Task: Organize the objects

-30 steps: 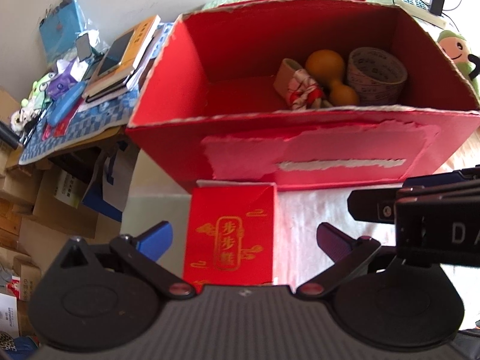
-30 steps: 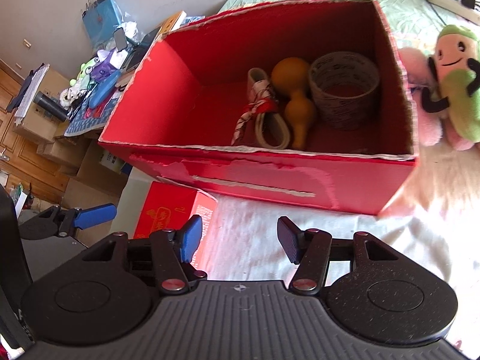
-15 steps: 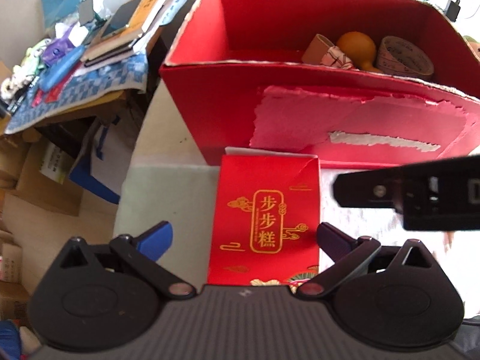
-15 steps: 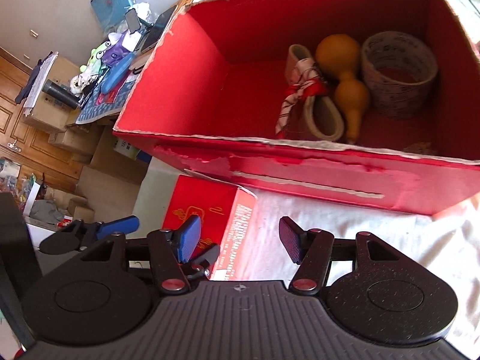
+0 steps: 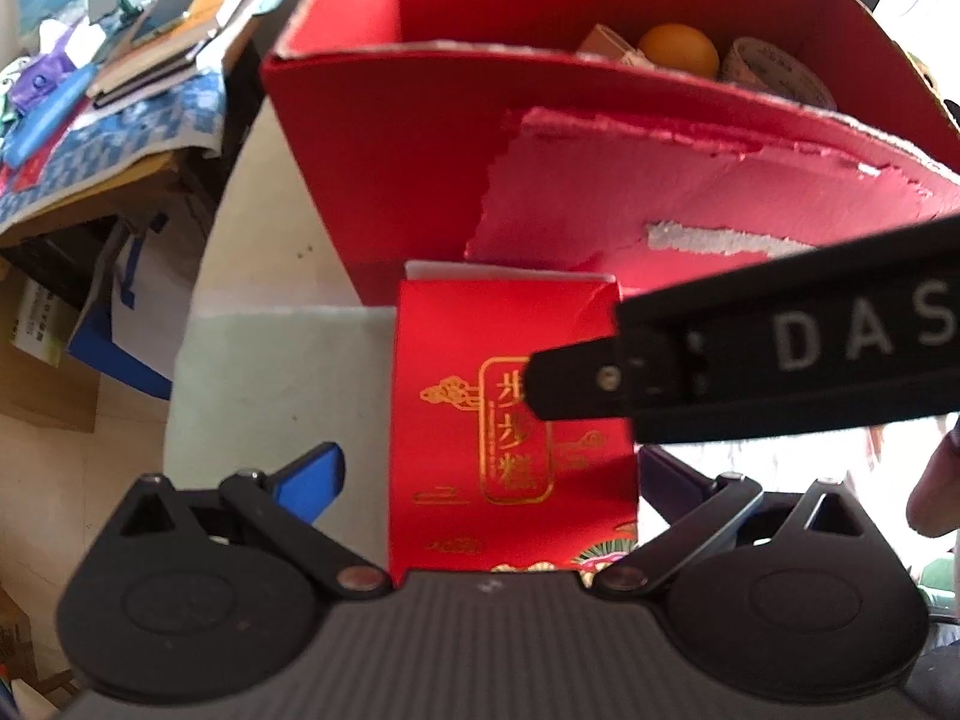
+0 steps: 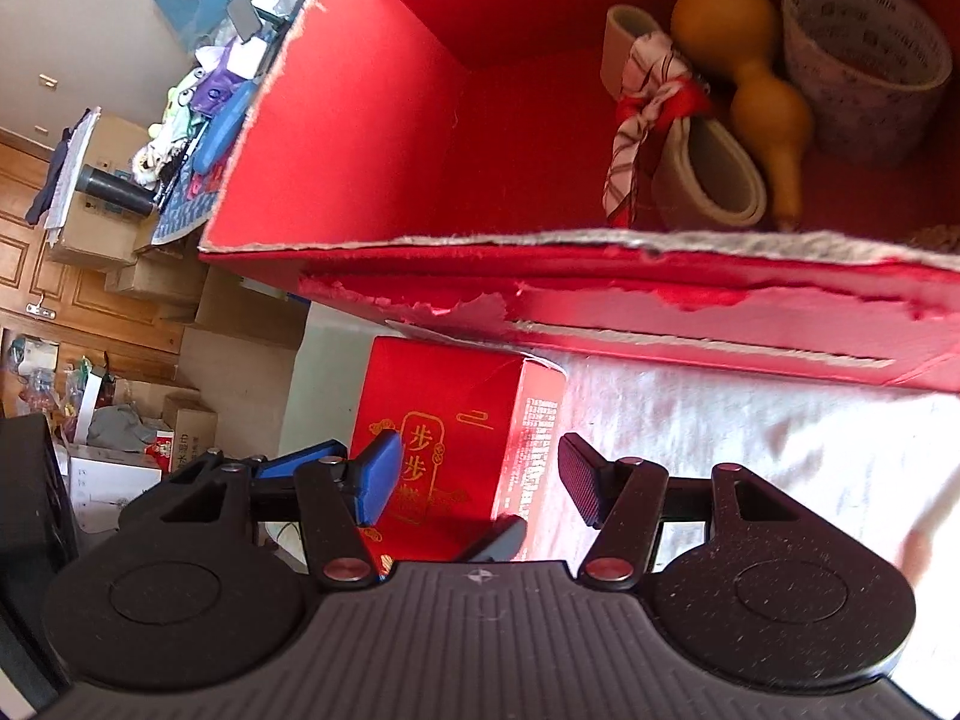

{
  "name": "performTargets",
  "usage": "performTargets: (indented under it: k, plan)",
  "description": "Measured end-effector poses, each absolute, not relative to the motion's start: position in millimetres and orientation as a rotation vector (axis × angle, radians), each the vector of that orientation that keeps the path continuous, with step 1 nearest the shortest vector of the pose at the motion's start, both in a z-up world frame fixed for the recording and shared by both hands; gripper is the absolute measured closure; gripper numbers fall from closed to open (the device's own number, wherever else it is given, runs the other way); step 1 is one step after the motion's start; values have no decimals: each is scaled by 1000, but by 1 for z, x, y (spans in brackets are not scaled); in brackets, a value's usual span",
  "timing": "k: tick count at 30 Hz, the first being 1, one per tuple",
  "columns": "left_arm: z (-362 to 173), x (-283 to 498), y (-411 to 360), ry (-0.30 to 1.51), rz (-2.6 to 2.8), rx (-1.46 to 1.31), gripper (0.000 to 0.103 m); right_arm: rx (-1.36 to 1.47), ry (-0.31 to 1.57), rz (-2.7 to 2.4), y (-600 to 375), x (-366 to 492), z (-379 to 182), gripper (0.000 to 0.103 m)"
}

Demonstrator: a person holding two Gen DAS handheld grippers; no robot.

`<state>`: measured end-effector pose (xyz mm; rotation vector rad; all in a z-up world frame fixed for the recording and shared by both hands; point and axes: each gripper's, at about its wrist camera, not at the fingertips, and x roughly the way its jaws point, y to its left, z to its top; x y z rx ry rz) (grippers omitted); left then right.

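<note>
A small red gift box with gold characters (image 5: pixel 510 414) lies on the white cloth, against the front wall of a big open red carton (image 5: pixel 420 168). My left gripper (image 5: pixel 489 474) is open, its fingers either side of the small box. My right gripper (image 6: pixel 474 474) is open and hangs over the same box (image 6: pixel 438 414), reaching across the left wrist view (image 5: pixel 780 360). Whether either touches the box I cannot tell. The carton (image 6: pixel 372 138) holds a yellow gourd (image 6: pixel 744 60), a tape roll (image 6: pixel 858 60) and a rolled strap with a red cloth (image 6: pixel 672 138).
A cluttered side table with books and a blue checked cloth (image 5: pixel 120 72) stands to the left, below it cardboard boxes (image 6: pixel 102 222) on the floor. The white cloth (image 6: pixel 750 450) spreads to the right of the small box.
Both grippers have moved forward and down toward the small red box. The right gripper now reaches over it, and the left fingers now flank it. The carton looms closer.
</note>
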<state>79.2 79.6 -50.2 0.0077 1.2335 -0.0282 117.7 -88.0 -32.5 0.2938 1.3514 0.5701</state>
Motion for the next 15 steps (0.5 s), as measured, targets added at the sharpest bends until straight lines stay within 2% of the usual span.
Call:
performTargets:
  k: [2, 9, 15]
  plan:
    - [-54, 81, 80, 1246, -34, 11, 2, 301, 1369, 563, -86, 119, -36, 42]
    - [-64, 86, 81, 1301, -72, 1, 15, 313, 1422, 568, -78, 123, -45, 40]
    - [-62, 86, 80, 1301, -80, 7, 19, 322, 1428, 571, -81, 123, -46, 40]
